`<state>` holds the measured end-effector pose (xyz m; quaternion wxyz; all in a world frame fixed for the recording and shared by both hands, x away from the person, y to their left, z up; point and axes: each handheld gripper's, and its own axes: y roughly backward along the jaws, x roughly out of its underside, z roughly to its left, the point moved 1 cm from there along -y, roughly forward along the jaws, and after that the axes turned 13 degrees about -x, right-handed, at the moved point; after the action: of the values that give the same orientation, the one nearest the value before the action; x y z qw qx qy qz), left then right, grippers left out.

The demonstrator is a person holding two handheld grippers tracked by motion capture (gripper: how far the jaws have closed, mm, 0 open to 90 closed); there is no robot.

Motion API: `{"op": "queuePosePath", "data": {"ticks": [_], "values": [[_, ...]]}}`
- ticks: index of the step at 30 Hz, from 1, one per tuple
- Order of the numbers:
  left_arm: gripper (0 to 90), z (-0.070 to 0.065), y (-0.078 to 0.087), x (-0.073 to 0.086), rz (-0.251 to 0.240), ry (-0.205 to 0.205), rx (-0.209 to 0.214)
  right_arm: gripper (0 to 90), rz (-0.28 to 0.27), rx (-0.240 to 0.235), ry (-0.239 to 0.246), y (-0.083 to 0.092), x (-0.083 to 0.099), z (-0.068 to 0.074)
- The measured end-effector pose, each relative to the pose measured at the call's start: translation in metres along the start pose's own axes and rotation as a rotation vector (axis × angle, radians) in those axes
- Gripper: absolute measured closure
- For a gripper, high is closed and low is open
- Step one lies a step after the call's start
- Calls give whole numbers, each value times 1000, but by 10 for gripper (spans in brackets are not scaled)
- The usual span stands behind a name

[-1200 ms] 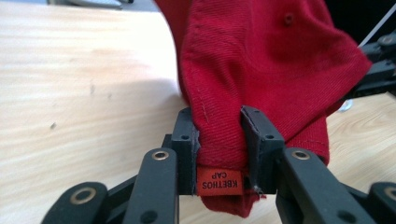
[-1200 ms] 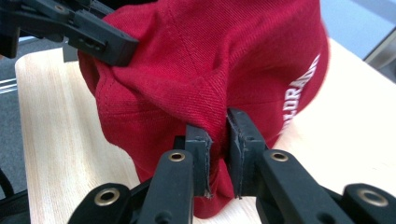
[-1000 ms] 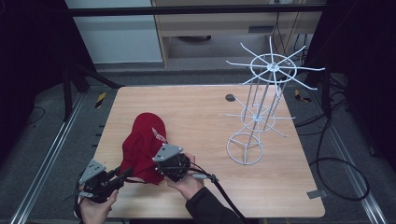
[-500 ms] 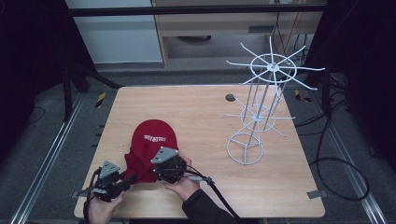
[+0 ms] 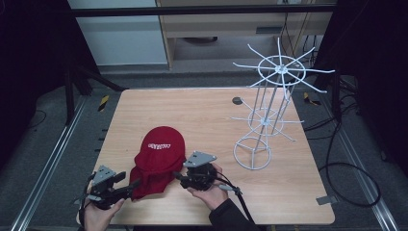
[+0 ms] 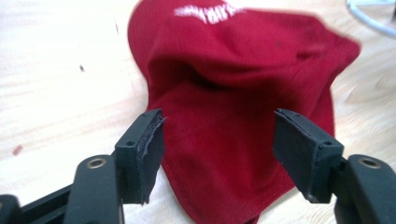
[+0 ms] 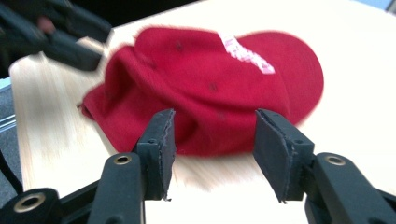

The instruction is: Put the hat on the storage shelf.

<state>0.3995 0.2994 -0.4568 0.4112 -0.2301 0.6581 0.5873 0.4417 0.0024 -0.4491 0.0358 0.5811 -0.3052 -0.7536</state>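
We've let go of the red cap [image 5: 161,156] since a second ago, and it lies slumped on the table [image 5: 202,110], brim pointing away. Our left gripper [image 5: 134,183] sits just beside its near edge, jaws wide apart and empty; our right gripper [image 5: 177,175] is beside its right flank, likewise open.

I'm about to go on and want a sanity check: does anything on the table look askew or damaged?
Only the red cap: it lies crumpled on the table, crown caved in and folded rather than domed, between the open left tongs and right tongs. The white wire rack stands upright. I see no damage.
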Motion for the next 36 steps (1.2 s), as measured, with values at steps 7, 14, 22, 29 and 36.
{"op": "queuePosePath", "data": {"ticks": [7,14,22,29,36], "values": [[361,2,-3,-18,-41,-57,15,462,16,-8,-69,-12,23,-7],[375,2,-12,-42,-66,-36,20,461,-11,-6,-120,-30,27,-10],[486,5,-54,-51,63,6,14,570,-33,28,-165,-47,26,-13],[801,3,-62,-46,141,29,61,890,-22,4,-185,-46,24,-19],[850,-11,-51,-45,101,22,124,896,-50,50,-179,-28,8,-35]]}}
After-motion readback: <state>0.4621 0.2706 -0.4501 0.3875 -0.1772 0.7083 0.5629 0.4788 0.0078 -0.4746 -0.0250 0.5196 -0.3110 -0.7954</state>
